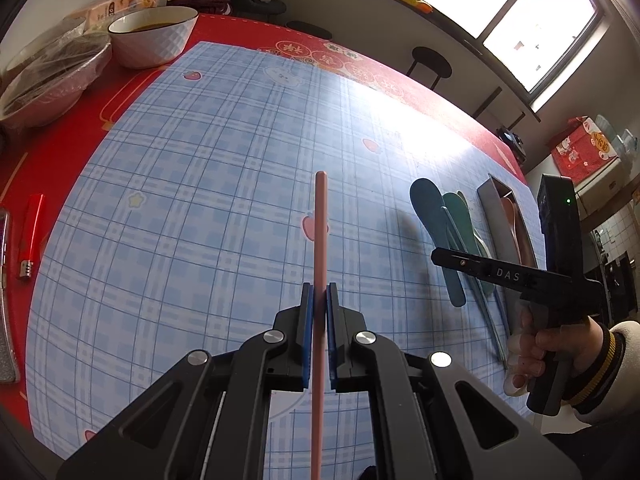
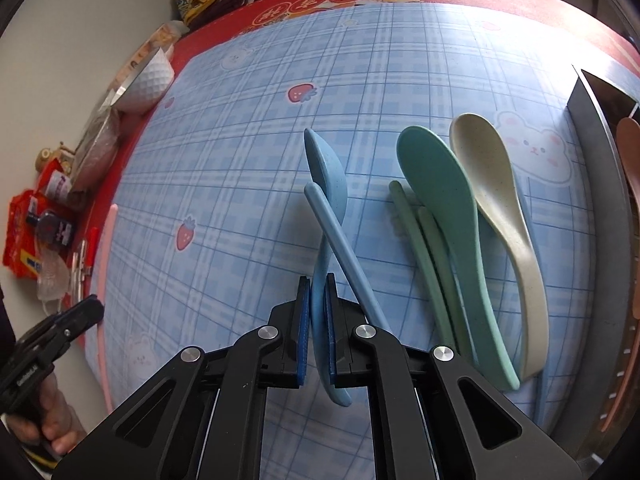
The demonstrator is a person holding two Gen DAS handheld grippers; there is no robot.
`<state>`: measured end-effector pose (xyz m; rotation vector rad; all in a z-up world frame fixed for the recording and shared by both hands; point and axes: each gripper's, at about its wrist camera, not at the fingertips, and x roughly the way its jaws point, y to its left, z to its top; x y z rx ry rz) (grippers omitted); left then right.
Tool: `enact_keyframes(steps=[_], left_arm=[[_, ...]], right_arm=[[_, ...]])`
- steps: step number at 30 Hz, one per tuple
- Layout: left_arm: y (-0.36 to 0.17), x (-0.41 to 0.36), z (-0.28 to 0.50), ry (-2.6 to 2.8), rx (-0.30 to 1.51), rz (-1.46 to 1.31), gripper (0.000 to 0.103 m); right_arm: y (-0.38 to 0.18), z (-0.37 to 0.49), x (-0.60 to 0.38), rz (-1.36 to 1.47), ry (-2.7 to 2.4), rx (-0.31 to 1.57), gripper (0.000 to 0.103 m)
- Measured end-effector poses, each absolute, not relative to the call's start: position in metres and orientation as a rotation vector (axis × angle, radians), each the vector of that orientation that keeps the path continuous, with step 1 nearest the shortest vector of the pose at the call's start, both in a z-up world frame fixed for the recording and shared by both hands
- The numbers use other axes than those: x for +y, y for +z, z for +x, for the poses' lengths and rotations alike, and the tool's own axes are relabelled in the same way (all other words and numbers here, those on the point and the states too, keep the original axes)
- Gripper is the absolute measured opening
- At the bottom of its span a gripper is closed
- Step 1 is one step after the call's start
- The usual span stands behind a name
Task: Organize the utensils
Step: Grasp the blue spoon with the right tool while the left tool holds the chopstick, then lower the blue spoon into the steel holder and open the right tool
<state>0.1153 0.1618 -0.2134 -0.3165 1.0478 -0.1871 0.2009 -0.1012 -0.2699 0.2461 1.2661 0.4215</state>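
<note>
A person works two hand-held tongs over a table spread with a blue checked mat (image 1: 208,184) printed with strawberries and rabbits. The left gripper (image 1: 319,292) is clamped tight on a pink chopstick (image 1: 321,232), which runs straight out between the blue pads (image 1: 307,320) and points away across the mat. The right gripper (image 2: 319,284) has its jaws closed on the handle of a blue spoon (image 2: 326,168), whose bowl is turned on edge above the mat; a blue chopstick (image 2: 340,248) crosses the spoon's handle just ahead of the pads and touches it.

To the right of the blue spoon, a green spoon (image 2: 440,196) and a cream spoon (image 2: 492,184) lie side by side on the mat, touching along their length, with two green chopsticks (image 2: 420,240) tucked against the green spoon's left side. A metal tray (image 2: 596,152) sits at the mat's right edge, just beside the cream spoon, with a brown spoon (image 2: 630,148) lying inside it.

From the left camera, the person's right hand (image 1: 532,344), in a cream sleeve with striped cuff, grips the black handle of the right tool. At the table's far left corner stand a white bowl (image 1: 154,38) and a covered dish (image 1: 52,76); a red lighter (image 1: 30,236) lies on the red tablecloth (image 1: 72,136).
</note>
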Motion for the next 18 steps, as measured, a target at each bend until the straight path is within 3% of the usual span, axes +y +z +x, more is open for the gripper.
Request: enact_keyframes(steps=[10, 18], left_arm=[[-0.204, 0.160, 0.118, -0.178, 1.030, -0.321, 0.006], [-0.199, 0.157, 0.118, -0.174, 1.024, -0.324, 0.006]], right_arm=[[-0.271, 0.209, -0.128, 0.679, 0.434, 1.325, 0.007], [-0.285, 0.210, -0.130, 0.847, 0.455, 1.395, 0.007]])
